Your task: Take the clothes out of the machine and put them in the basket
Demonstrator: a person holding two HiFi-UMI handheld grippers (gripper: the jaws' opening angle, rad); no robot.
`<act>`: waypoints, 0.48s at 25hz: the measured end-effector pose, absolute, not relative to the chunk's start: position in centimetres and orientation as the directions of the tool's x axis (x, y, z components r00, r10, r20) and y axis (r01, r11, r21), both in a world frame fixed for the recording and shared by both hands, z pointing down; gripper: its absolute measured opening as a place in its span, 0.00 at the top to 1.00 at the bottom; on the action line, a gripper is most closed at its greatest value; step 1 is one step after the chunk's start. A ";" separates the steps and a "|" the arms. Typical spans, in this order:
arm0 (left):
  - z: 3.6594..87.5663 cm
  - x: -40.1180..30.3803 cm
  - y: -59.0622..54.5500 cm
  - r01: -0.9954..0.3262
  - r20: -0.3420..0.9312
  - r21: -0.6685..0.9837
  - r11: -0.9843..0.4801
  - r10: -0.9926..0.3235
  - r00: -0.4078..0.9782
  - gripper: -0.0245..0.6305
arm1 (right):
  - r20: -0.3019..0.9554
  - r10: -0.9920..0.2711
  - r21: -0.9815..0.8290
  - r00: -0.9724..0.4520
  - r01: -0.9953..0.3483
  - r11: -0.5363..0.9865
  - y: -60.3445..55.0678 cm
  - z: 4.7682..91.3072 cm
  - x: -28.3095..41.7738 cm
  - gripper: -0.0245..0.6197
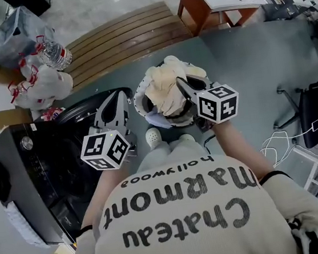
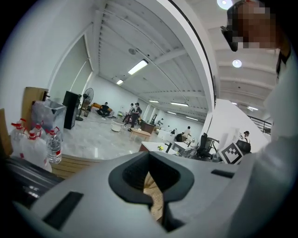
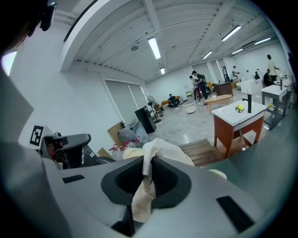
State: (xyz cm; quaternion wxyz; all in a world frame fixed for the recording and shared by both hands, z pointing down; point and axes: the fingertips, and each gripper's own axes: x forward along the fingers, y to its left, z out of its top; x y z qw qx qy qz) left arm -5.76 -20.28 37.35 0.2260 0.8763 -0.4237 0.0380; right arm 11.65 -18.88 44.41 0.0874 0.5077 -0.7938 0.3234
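2 views show cloth (image 1: 166, 91); only right gripper's (image 3: 144, 179) shows it btwn fingers (image 3: 178, 183).

Shirt (image 1: 187, 218): "Chateau Marmont"; perhaps "hollywood".

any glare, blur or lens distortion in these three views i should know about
Head view: sharp, evenly lit, soft shadows only. Left gripper view: strong fisheye bend, black corners, long ceiling strip light blown out. Right gripper view: same bend and dark corners, white ceiling tube lamp glaring, yet the crumpled cream cloth held by the right gripper stays sharp.
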 end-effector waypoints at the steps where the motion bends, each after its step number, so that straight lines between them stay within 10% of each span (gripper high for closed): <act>1: 37.6 -5.8 -20.6 -0.752 0.261 0.361 -0.551 -0.715 0.649 0.95 | 0.469 -0.754 -0.427 -0.460 -0.865 0.262 -19.0 44.7 11.5 0.88; 12: 45.5 -3.5 -19.8 -0.674 0.340 0.434 -0.598 -0.584 0.737 0.95 | 0.562 -0.730 -0.453 -0.389 -0.883 0.121 -16.9 51.2 12.0 0.88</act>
